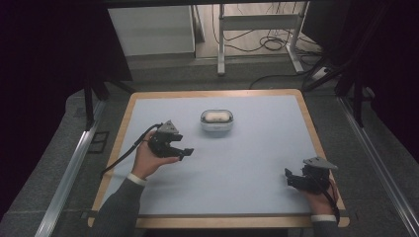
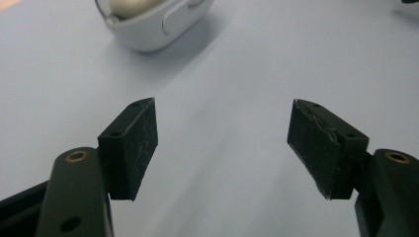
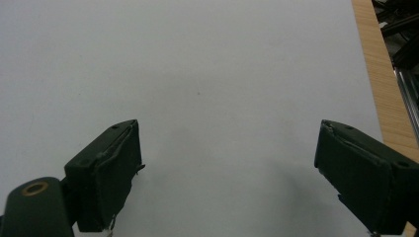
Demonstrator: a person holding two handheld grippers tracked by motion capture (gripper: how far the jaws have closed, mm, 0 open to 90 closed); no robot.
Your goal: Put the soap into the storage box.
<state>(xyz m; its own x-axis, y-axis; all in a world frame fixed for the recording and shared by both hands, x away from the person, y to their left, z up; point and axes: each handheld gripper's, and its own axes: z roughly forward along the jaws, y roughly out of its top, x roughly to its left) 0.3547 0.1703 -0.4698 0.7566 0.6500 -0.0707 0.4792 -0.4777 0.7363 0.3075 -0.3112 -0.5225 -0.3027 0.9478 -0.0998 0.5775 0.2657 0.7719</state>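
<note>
Both forearms are in grey jacket sleeves [image 1: 117,207] with a strip of white shirt cuff [image 1: 135,179] poking out at each wrist. The left gripper [image 1: 184,153] and the right gripper [image 1: 289,176] are chunky black things, each topped with a grey three-cornered plate [image 1: 169,127], and a black cable [image 1: 129,150] trails off the left one. Up close the jaws are blocky black pads, pretty scuffed and scratched on the inner faces, bolted onto dark arms with a brass-coloured ring [image 2: 77,156] at the pivot and small screw holes [image 2: 115,134] on top.
</note>
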